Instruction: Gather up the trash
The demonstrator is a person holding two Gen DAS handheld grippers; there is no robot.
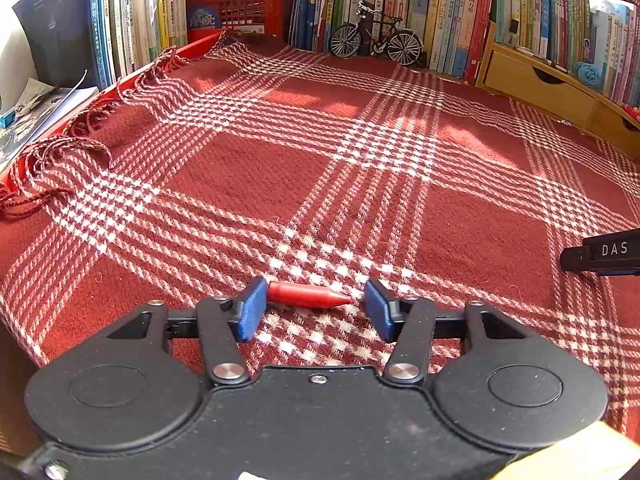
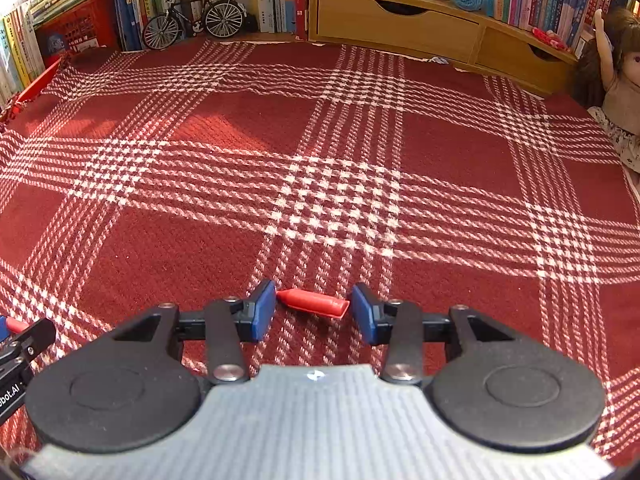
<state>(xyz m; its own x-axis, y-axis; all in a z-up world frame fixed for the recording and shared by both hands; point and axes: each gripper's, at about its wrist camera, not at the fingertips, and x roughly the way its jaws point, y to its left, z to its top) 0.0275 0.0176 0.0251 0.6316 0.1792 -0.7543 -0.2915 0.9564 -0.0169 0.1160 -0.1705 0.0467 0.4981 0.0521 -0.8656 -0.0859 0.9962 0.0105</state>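
Left tool (image 1: 316, 310) apart around red crayon (image 1: 306, 295), right tool (image 2: 314, 312) clamped on second crayon (image 2: 316, 303), plaid blanket (image 2: 320, 160)

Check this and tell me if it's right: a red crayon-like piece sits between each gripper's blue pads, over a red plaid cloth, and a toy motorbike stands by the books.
One thing is wrong: the toy by the books is a model bicycle, not a motorbike, as both wrist views show. The rest holds: a red piece sits between the left gripper pads, a second red piece between the right gripper pads, over the red plaid cloth.
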